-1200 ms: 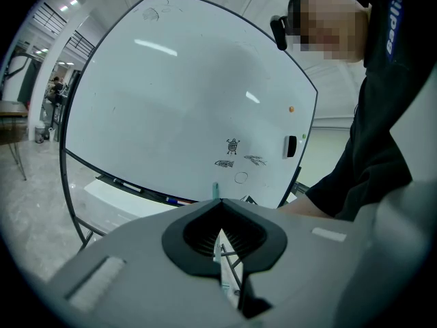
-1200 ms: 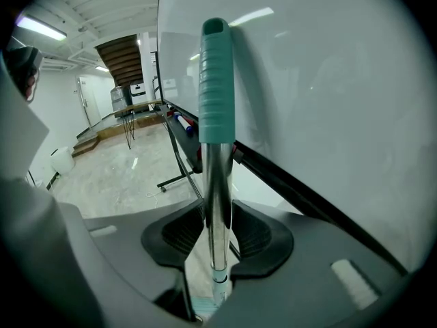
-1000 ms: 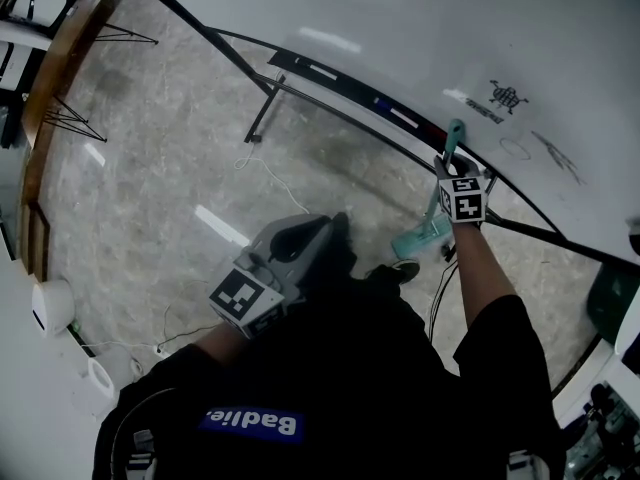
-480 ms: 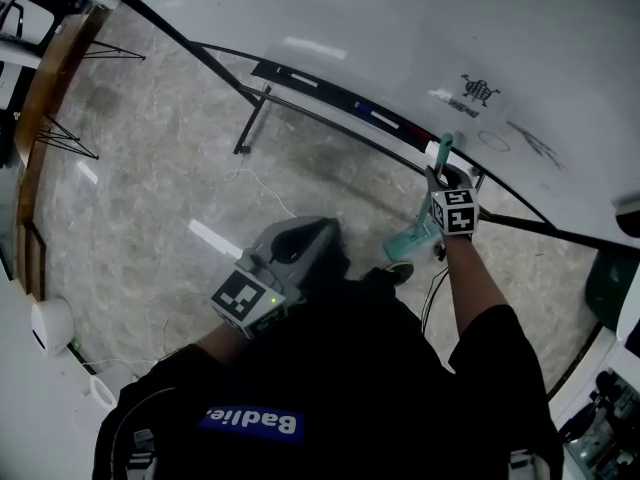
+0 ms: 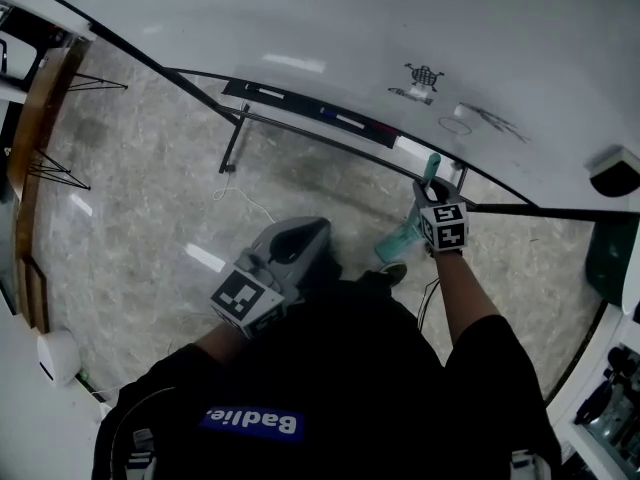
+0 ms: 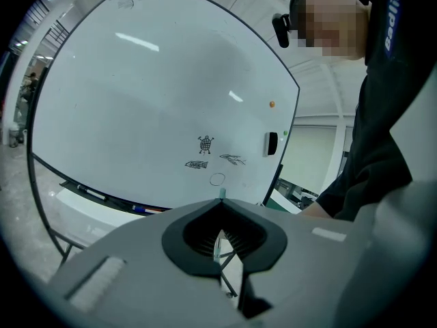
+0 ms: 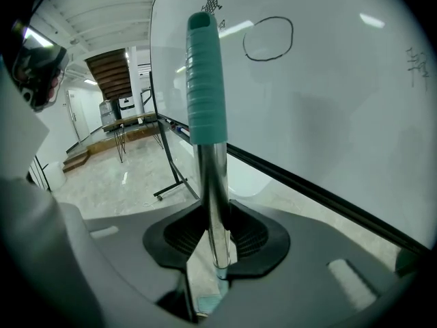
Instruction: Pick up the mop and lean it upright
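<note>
The mop stands nearly upright by the whiteboard. Its teal grip (image 7: 205,80) tops a metal pole, and its teal head (image 5: 400,240) rests on the floor in front of the person's shoe. My right gripper (image 7: 217,244) is shut on the pole just below the grip; in the head view this gripper (image 5: 437,200) is held close to the board's lower edge. My left gripper (image 5: 316,232) hangs lower and to the left, away from the mop, shut with nothing in it. From the left gripper (image 6: 220,234), only the grip's tip (image 6: 221,193) shows above the jaws.
A large whiteboard (image 5: 400,28) on a black stand (image 5: 232,143) fills the far side, with a marker tray (image 5: 320,110) along its bottom. A thin cable (image 5: 245,196) lies on the stone floor. A dark green bin (image 5: 612,268) stands at right, wooden furniture (image 5: 40,118) at far left.
My right gripper has carried the mop handle a little left and nearer the whiteboard, and the mop head has followed. The left gripper has barely moved.
</note>
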The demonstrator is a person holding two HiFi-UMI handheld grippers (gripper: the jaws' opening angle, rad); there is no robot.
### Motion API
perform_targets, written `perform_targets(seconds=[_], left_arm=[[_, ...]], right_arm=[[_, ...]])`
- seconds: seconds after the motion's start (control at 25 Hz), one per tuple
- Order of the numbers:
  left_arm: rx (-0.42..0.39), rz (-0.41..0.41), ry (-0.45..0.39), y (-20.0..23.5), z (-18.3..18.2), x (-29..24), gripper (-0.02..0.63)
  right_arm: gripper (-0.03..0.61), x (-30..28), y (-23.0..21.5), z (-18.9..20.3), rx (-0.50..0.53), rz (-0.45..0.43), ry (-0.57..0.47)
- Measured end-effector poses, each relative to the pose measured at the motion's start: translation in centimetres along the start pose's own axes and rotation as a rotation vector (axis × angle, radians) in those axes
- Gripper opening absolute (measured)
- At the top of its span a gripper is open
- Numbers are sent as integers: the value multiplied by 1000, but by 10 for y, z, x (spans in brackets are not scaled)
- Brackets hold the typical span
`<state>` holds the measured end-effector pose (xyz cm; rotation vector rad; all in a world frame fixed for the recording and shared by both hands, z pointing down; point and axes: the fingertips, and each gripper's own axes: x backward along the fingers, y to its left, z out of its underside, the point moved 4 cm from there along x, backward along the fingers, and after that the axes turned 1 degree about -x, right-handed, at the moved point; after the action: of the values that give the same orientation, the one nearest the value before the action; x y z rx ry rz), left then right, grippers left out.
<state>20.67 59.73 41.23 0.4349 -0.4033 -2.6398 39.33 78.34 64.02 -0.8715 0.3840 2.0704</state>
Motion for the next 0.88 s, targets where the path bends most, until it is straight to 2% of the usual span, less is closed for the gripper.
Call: perform_targets(seconds=[0.52, 0.88], left_arm=[[-72, 127, 16, -46, -10, -40, 20], [-146, 226, 27, -84, -17, -72, 20]], right_arm=[[106, 74, -8, 43, -48, 33, -44], [107, 121, -28, 76, -152, 102, -69]])
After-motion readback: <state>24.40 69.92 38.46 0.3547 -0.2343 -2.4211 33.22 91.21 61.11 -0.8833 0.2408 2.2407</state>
